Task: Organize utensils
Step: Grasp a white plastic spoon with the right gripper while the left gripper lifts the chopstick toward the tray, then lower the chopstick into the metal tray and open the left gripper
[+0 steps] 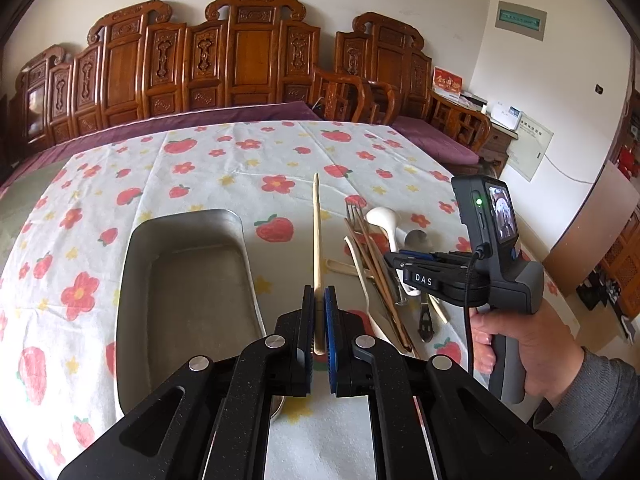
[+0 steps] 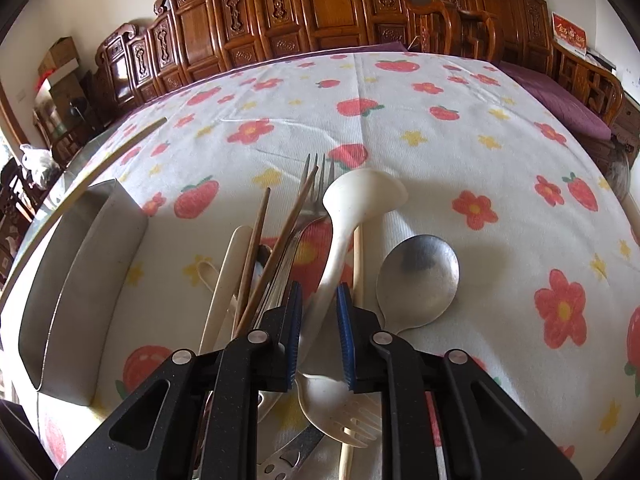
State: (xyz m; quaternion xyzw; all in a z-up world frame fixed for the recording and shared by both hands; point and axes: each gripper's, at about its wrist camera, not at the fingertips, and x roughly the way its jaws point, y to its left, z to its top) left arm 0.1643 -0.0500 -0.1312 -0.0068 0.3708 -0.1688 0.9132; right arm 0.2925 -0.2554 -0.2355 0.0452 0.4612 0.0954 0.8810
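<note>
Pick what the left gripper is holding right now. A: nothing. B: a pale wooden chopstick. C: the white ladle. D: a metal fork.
B: the left gripper is shut on a pale wooden chopstick that sticks out past its pads, beside the metal tray.

Open tablecloth beyond tray, utensil pile.

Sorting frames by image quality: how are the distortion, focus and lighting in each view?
Left wrist view: fisheye bends the flower-print tablecloth, dark vignette corners, sharp focus, soft daylight. Right wrist view: same bowing, white ceramic soup spoon casts a soft shadow, mild glare on the round metal spoon.
</note>
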